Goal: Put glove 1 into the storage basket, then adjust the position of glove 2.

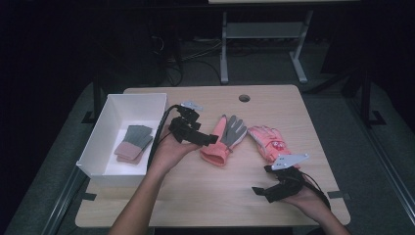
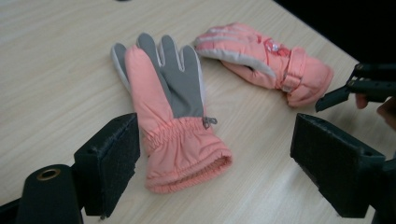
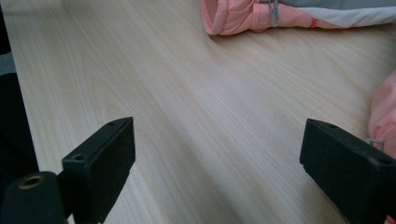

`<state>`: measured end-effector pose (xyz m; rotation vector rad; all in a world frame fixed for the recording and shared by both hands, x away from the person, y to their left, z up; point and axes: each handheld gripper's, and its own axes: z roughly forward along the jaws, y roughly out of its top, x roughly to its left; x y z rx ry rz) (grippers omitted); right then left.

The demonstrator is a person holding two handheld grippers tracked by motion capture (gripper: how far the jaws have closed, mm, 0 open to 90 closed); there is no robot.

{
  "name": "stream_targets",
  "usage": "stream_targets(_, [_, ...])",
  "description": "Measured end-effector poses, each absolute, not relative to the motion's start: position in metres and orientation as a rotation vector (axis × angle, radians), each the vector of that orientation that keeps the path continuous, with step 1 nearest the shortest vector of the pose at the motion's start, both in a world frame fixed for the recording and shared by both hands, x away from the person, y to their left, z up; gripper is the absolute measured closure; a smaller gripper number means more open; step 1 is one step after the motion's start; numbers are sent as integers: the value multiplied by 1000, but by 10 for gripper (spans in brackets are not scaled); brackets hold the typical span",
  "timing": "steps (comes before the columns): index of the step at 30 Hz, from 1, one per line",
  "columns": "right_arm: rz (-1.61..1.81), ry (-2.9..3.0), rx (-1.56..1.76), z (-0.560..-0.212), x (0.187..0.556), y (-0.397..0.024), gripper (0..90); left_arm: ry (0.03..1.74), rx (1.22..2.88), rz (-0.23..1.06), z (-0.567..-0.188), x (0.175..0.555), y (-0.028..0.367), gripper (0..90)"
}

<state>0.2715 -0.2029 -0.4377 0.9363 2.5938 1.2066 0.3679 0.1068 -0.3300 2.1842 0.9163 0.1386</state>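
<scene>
A pink glove with a grey palm (image 1: 226,139) lies palm-up near the table's middle, fingers pointing away. My left gripper (image 1: 205,133) hovers just left of its cuff, open; in the left gripper view the glove (image 2: 173,116) lies between and beyond the wide-apart jaws of that gripper (image 2: 215,140). A second pink glove (image 1: 266,142) rests to its right, back up (image 2: 266,58). My right gripper (image 1: 262,180) is open near the front right, over bare wood (image 3: 215,140), with the grey-palmed glove's cuff (image 3: 243,16) ahead of it.
A white box (image 1: 95,147) stands at the table's left edge with a grey and dusty-pink pair of gloves (image 1: 133,143) inside. A round cable hole (image 1: 244,98) sits at the back of the table. The wooden table (image 1: 205,196) has bare room along its front.
</scene>
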Motion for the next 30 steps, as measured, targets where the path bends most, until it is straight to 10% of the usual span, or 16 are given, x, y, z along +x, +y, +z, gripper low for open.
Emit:
stream_targets(13, [1201,2592,951,-438,271,-205,103,914,2211,138,-372,376,90,244])
stream_targets(24, [1196,2591,944,-439,271,-206,103,865,2239,105,-399,403,76,876])
stream_targets(30, [1200,2588,942,-438,271,-207,103,858,2266,105,-414,419,67,898])
